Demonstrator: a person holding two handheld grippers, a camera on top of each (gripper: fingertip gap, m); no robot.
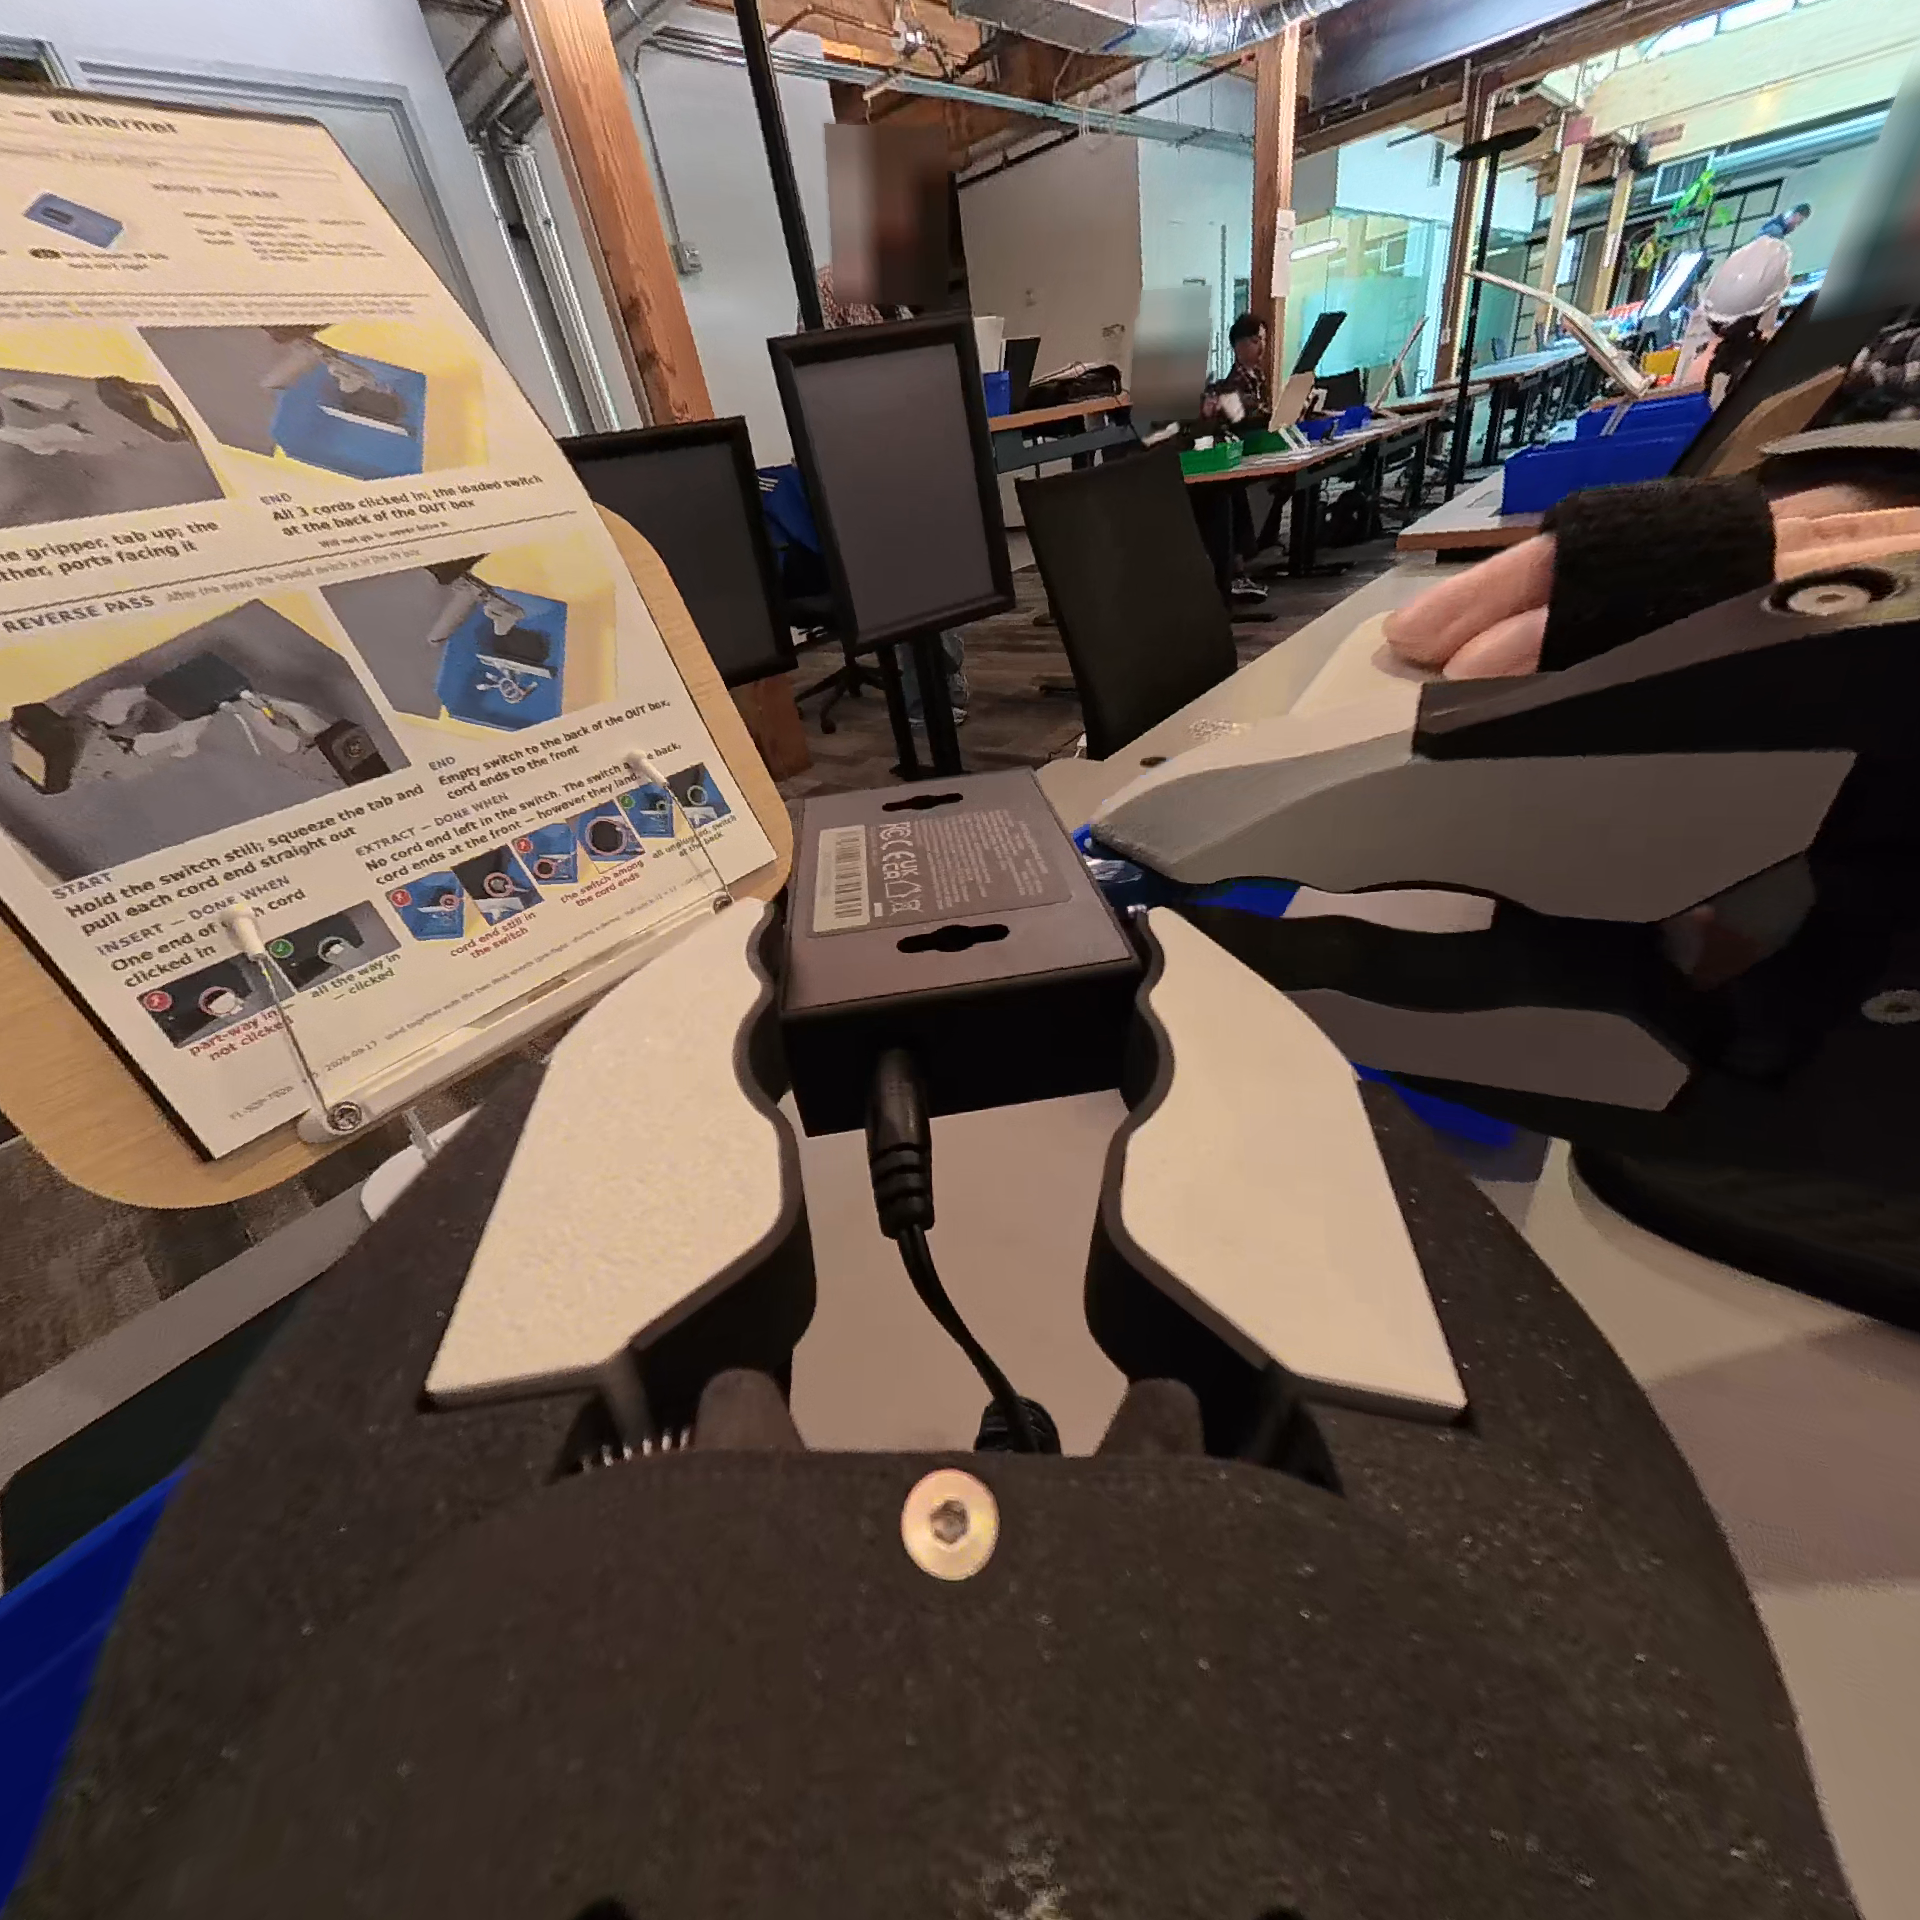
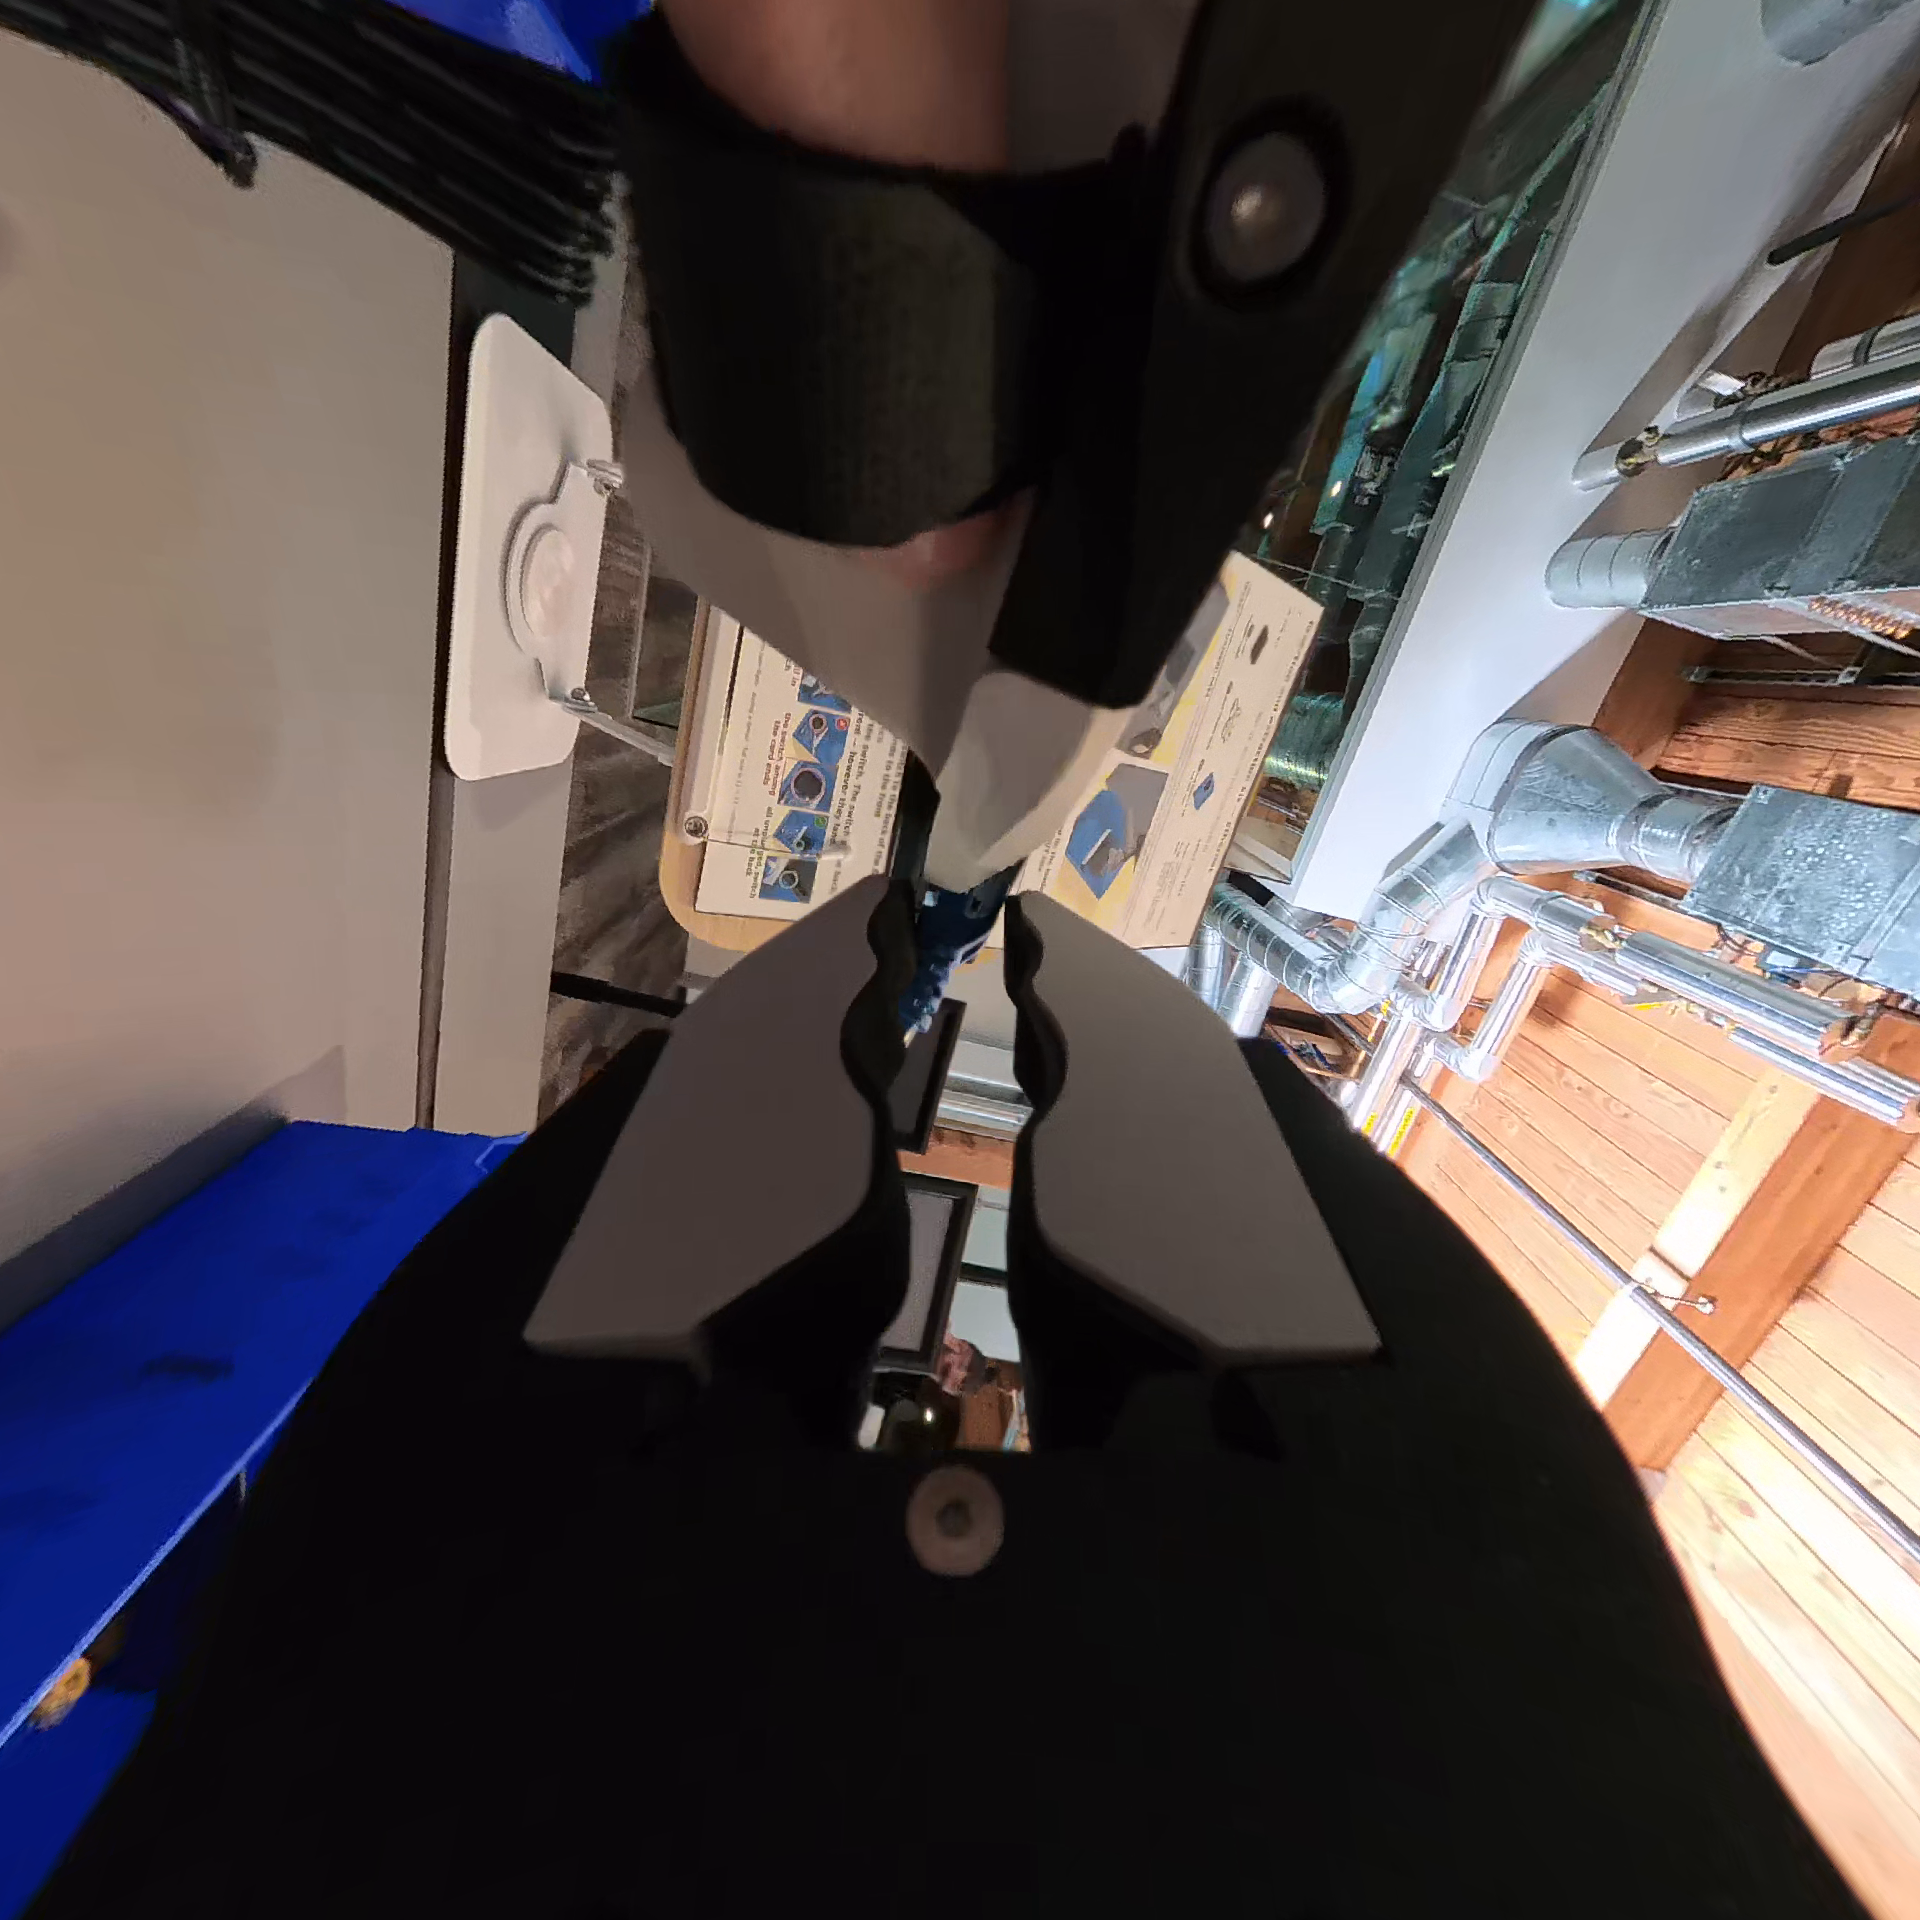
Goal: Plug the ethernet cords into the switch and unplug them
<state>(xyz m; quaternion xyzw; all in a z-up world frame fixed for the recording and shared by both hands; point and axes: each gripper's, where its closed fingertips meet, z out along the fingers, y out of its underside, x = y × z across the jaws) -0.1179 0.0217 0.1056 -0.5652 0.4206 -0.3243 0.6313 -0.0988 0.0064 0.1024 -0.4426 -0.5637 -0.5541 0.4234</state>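
My left gripper [image 1: 954,925] is shut on the black switch [image 1: 935,883] and holds it by its two sides, label side up. A black power cord [image 1: 904,1143] plugs into the switch's near face. My right gripper [image 2: 945,899] comes in from the right at the switch's right side, and its fingers [image 1: 1351,821] show in the left wrist view. A blue ethernet plug [image 2: 940,966] stands between its pads against one pad, with a gap to the other. The plug [image 1: 1117,871] sits at the switch's right face. Whether it is seated in a port is hidden.
An instruction sheet on a wooden stand [image 1: 312,623] stands left of the switch. Blue bins [image 2: 208,1299] sit on the white table [image 2: 208,623]. A bundle of black cords [image 2: 416,156] lies near one bin. Black chairs and framed boards [image 1: 894,478] stand beyond the table.
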